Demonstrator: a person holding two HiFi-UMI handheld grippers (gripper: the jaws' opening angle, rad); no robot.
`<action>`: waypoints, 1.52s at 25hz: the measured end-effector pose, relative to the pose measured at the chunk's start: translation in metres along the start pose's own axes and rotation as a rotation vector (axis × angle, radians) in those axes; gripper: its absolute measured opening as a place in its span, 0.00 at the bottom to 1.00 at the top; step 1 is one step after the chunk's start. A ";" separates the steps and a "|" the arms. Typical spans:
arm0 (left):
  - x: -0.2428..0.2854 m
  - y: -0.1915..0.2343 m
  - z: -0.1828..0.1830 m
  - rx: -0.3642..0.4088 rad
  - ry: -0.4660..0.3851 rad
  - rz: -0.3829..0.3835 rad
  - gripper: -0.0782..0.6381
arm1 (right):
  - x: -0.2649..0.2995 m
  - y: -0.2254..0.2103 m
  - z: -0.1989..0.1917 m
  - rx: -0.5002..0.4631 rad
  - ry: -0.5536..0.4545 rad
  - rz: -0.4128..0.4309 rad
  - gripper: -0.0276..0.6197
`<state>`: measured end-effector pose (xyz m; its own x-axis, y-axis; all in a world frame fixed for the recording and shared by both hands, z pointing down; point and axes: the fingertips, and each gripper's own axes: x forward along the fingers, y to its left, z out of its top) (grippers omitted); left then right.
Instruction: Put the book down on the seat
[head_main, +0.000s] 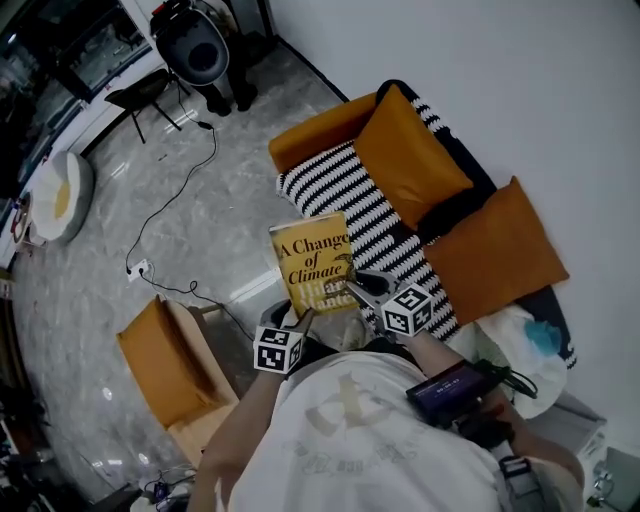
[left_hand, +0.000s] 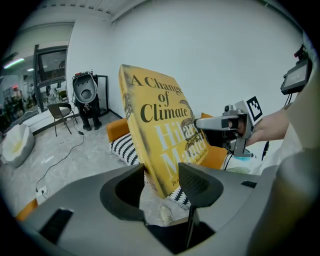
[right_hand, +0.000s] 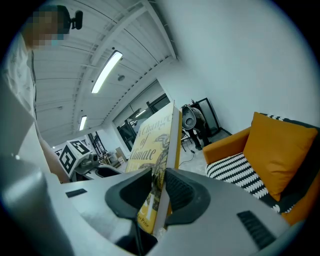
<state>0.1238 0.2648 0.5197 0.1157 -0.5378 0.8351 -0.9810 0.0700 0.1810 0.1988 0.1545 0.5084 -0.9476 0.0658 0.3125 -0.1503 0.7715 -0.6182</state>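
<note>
Counted on site: one book (head_main: 312, 262), two tools, namely left tool (head_main: 303, 318) and right tool (head_main: 352, 287), two orange cushions (head_main: 410, 150) (head_main: 492, 250), one striped sofa (head_main: 340, 185), one black chair (head_main: 140, 95), one white beanbag (head_main: 60, 195).

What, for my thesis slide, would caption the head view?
Left gripper and right gripper hold the yellow book near the striped seat, not yet set down.
</note>
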 end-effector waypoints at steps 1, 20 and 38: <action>0.001 0.001 -0.001 0.002 0.001 0.001 0.42 | 0.001 -0.001 -0.001 0.001 0.001 0.000 0.19; 0.031 0.073 0.031 0.085 0.032 -0.120 0.41 | 0.062 -0.024 0.021 0.034 -0.002 -0.134 0.19; 0.055 0.168 0.100 0.183 -0.005 -0.243 0.40 | 0.143 -0.049 0.088 0.026 -0.080 -0.275 0.19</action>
<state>-0.0504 0.1628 0.5438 0.3499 -0.5242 0.7764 -0.9366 -0.2137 0.2779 0.0462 0.0706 0.5200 -0.8894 -0.1948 0.4136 -0.4110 0.7368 -0.5368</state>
